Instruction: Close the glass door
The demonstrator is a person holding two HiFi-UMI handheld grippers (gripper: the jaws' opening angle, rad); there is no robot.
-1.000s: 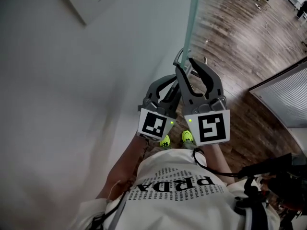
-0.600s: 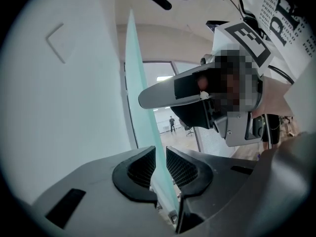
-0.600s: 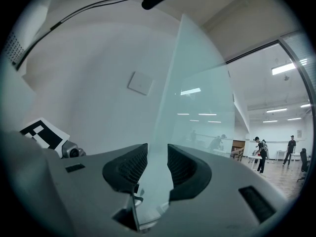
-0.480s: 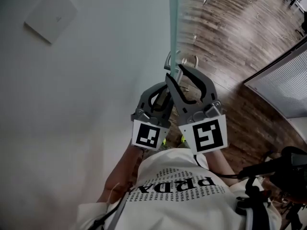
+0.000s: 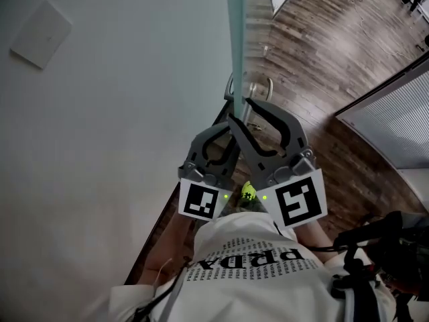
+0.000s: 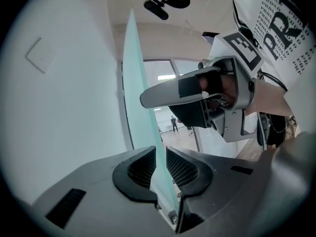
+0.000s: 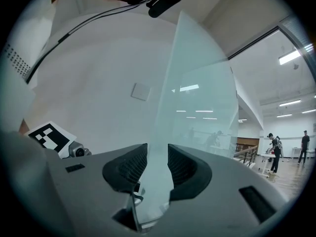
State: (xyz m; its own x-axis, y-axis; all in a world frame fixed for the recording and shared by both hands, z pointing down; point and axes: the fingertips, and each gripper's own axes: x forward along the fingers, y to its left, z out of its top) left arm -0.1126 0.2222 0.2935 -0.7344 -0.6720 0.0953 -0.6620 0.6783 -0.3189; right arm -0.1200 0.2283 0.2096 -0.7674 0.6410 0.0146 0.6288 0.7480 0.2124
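— Glass door, head view first: where is it?
— The glass door (image 5: 236, 39) runs up the frame almost edge-on. The white wall (image 5: 120, 113) is on its left and the wooden floor (image 5: 315, 52) on its right. My left claw (image 5: 224, 131) and right claw (image 5: 242, 113) both reach onto its edge and cross each other there, just short of the metal handle (image 5: 268, 84).
— What's different from a second ago?
— The edge leaned right then; now it stands nearly straight. The wall plate (image 5: 40, 33) has slid off to the left, and the handle sits higher in frame. I take that as the door swinging with me.
— Left gripper view?
— The pane's edge passes between my ribbed pads (image 6: 140, 169), which are both pressed to it. That claw is clamped on the glass. The right claw shows above it.
— Right gripper view?
— Same story: the pane fills the gap between the pads, and the jaws are closed on it. The wall plate is beyond on the left, and there are people (image 7: 274, 152) far off on the right.
— So is it closed?
— Not that I can see. No frame or latch shows in any view. My guess is that closing is under way. I'd keep both grips firm and the push steady, since smooth glass could slip from the pads.
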